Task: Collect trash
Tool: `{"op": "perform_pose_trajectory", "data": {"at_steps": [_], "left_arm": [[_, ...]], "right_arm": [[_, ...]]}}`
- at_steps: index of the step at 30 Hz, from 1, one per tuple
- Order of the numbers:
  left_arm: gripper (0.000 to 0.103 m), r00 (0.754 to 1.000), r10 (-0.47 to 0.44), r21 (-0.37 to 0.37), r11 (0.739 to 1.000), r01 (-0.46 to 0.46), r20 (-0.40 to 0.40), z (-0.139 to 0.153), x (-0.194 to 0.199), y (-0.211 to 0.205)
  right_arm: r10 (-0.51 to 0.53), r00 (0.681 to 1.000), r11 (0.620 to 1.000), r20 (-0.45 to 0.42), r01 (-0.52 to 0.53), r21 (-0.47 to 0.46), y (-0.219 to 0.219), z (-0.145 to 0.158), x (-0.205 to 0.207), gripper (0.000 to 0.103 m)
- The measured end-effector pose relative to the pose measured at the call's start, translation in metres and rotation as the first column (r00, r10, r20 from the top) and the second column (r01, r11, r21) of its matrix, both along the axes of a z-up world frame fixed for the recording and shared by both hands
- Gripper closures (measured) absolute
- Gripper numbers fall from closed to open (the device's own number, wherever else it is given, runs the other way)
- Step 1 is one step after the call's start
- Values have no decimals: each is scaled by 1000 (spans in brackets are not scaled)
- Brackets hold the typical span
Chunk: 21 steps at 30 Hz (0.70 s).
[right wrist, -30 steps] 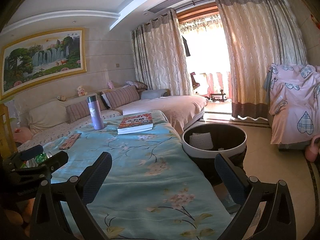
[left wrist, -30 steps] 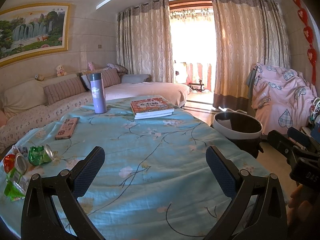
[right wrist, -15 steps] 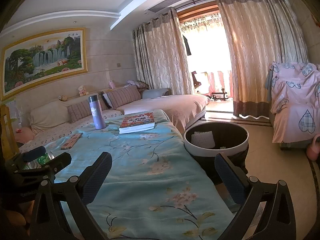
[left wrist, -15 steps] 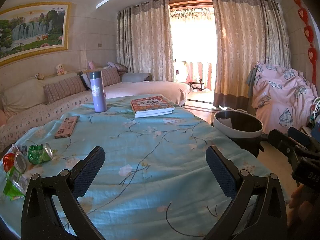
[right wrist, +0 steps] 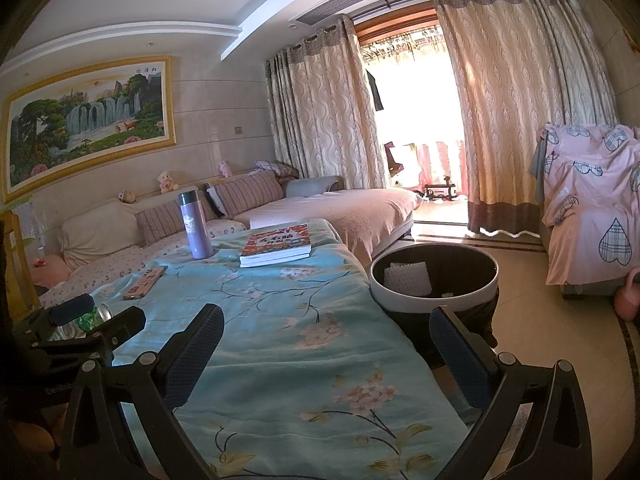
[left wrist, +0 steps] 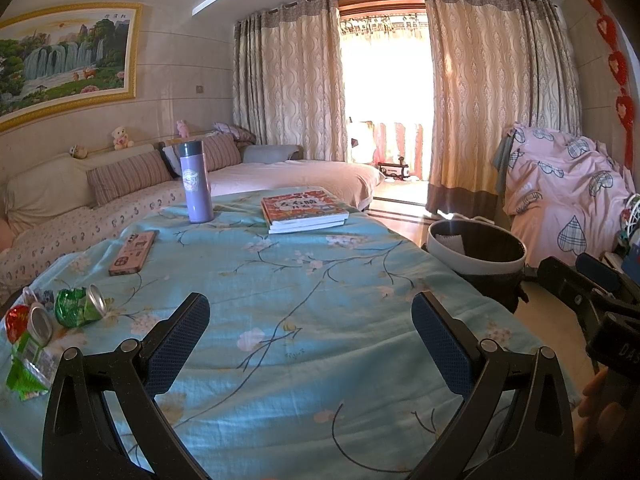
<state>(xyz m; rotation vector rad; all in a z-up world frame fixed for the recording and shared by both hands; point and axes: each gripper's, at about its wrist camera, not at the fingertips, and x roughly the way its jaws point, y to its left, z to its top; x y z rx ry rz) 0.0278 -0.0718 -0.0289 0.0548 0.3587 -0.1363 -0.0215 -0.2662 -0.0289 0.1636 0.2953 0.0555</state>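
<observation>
A crushed green can (left wrist: 80,306), a red can (left wrist: 22,322) and a green wrapper (left wrist: 28,368) lie together at the table's near left edge. My left gripper (left wrist: 310,340) hovers open over the tablecloth, right of that trash, nothing between its fingers. A round bin (left wrist: 476,248) with a white rim stands on the floor off the table's right side; a white scrap lies inside it (right wrist: 408,278). My right gripper (right wrist: 328,354) is open and empty above the table's right edge, the bin (right wrist: 434,280) just beyond it. The green can (right wrist: 86,318) peeks from behind the left gripper's body.
On the floral blue tablecloth (left wrist: 280,280) stand a purple flask (left wrist: 195,182), a stack of books (left wrist: 304,208) and a pink phone (left wrist: 133,252). A sofa (left wrist: 120,200) runs behind the table. A pink-covered chair (left wrist: 560,200) is at right.
Both grippers stay open; the views shift only slightly, with the right wrist camera drifting a little.
</observation>
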Motion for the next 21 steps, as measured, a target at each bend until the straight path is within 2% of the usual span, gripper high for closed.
{"op": "perform_pose_trajectory", "data": {"at_steps": [21], "left_arm": [[0, 999, -11, 3, 1000, 11, -30, -5, 7, -3]], "right_arm": [[17, 1000, 1000, -14, -16, 25, -1, -4, 0, 0]]}}
